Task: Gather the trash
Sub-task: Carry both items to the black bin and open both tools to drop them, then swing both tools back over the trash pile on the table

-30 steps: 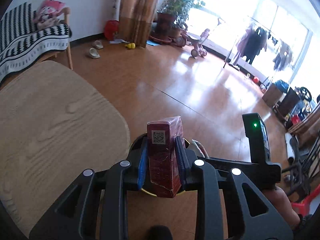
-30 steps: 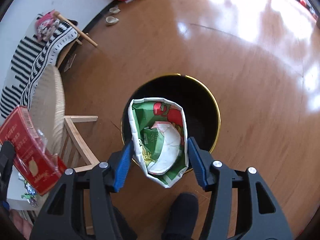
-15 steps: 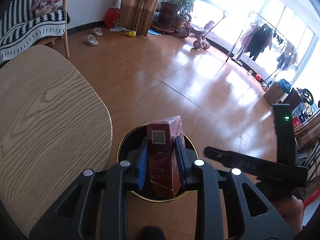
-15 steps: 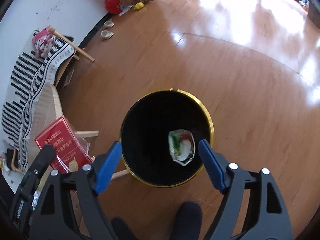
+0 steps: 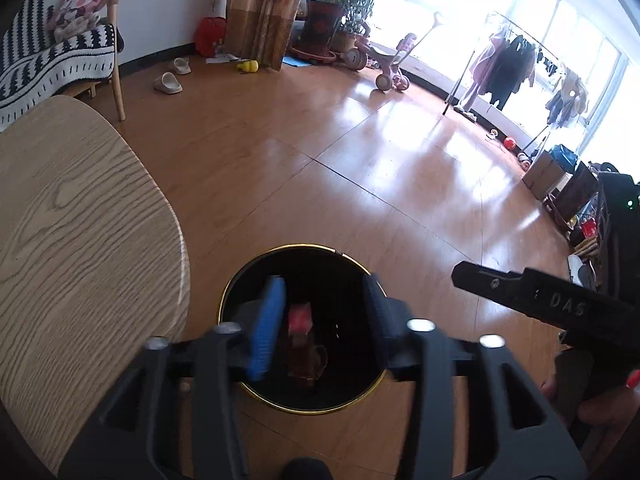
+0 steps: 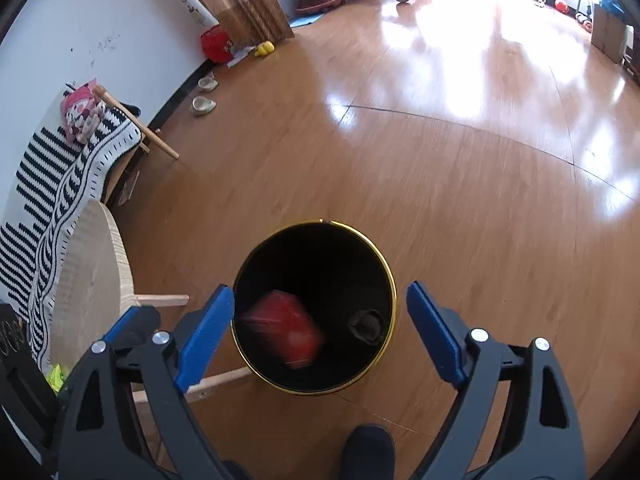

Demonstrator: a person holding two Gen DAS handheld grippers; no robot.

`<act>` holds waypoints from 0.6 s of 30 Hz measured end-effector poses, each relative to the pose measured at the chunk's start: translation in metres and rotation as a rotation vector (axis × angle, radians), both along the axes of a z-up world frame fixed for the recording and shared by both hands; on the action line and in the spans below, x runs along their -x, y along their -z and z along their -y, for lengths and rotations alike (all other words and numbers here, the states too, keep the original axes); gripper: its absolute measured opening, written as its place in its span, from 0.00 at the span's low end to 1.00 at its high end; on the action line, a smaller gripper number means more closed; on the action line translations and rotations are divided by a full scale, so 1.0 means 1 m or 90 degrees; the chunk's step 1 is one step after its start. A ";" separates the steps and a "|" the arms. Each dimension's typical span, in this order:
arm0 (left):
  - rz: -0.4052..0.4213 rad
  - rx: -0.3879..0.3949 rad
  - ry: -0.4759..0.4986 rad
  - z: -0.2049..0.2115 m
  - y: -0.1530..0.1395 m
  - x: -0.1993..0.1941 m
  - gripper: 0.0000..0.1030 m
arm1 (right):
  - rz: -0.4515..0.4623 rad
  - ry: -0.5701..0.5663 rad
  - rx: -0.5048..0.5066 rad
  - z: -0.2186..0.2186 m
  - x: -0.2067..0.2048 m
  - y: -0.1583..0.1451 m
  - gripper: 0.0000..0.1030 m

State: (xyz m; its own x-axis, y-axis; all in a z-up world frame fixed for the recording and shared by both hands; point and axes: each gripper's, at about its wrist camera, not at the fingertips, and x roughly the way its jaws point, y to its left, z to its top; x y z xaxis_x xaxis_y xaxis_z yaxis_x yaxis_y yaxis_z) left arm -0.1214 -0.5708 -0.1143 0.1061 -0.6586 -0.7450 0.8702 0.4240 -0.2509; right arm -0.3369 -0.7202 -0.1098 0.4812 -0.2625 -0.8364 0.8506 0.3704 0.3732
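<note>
Left wrist view looks down over a black bin (image 5: 304, 332) with a gold rim, standing on the wooden floor (image 5: 360, 168) just beside the rounded edge of a wooden desk (image 5: 72, 232). The left hand-held gripper (image 5: 320, 320) has its jaws opening, and the red box (image 5: 301, 322) sits below them, blurred, inside the bin's mouth and touching neither pad; it looks released and falling. From the right wrist view the same red box (image 6: 286, 330) is a smear against the bin's (image 6: 316, 308) dark inside, near its left wall, with a crumpled dark scrap (image 6: 366, 326) near the right wall. The right hand-held gripper (image 6: 320, 324) is spread wide, jaws opening, with nothing between them.

The box looks like light, stiff card wrapped in glossy film (likely slippery), so a grip across its two broad faces would suit best. A yellow-green wrapper (image 6: 56, 376) shows at the desk's near edge, probably more trash; it would be soft and crinkly, better pinched at a fold.
</note>
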 end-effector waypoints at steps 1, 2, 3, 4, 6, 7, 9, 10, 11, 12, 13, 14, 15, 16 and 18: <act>0.003 0.002 -0.002 -0.003 -0.003 -0.001 0.55 | 0.006 0.001 0.000 -0.001 0.000 -0.002 0.83; 0.007 0.004 -0.004 -0.007 -0.007 -0.003 0.58 | 0.012 -0.001 0.003 -0.003 -0.002 -0.007 0.83; 0.010 0.003 -0.007 -0.010 -0.011 -0.003 0.66 | 0.016 -0.004 0.007 -0.006 -0.004 -0.011 0.83; 0.019 0.003 -0.016 -0.018 -0.017 -0.006 0.76 | 0.017 -0.008 0.013 -0.009 -0.006 -0.015 0.83; 0.041 0.003 -0.031 -0.034 -0.028 -0.010 0.84 | 0.024 -0.025 0.031 -0.020 -0.015 -0.027 0.84; 0.054 -0.001 -0.038 -0.044 -0.035 -0.012 0.86 | 0.028 -0.035 0.040 -0.027 -0.022 -0.034 0.84; 0.083 -0.013 -0.061 -0.070 -0.051 -0.021 0.89 | 0.041 -0.066 0.058 -0.045 -0.038 -0.048 0.85; 0.096 -0.015 -0.077 -0.090 -0.061 -0.029 0.90 | 0.048 -0.081 0.064 -0.053 -0.047 -0.055 0.85; 0.102 -0.016 -0.088 -0.104 -0.067 -0.034 0.90 | 0.056 -0.105 0.072 -0.067 -0.061 -0.064 0.85; 0.109 -0.020 -0.107 -0.126 -0.075 -0.045 0.91 | 0.061 -0.123 0.078 -0.077 -0.071 -0.070 0.85; 0.113 -0.023 -0.119 -0.138 -0.079 -0.050 0.91 | 0.066 -0.146 0.085 -0.091 -0.085 -0.077 0.85; 0.118 -0.029 -0.143 -0.161 -0.086 -0.062 0.91 | 0.073 -0.172 0.093 -0.107 -0.100 -0.085 0.85; 0.122 -0.034 -0.170 -0.185 -0.092 -0.074 0.91 | 0.078 -0.200 0.102 -0.124 -0.115 -0.092 0.85; 0.122 -0.038 -0.198 -0.210 -0.097 -0.085 0.91 | 0.084 -0.229 0.110 -0.143 -0.130 -0.098 0.85; 0.118 -0.039 -0.243 -0.253 -0.103 -0.102 0.91 | 0.098 -0.298 0.123 -0.186 -0.165 -0.113 0.85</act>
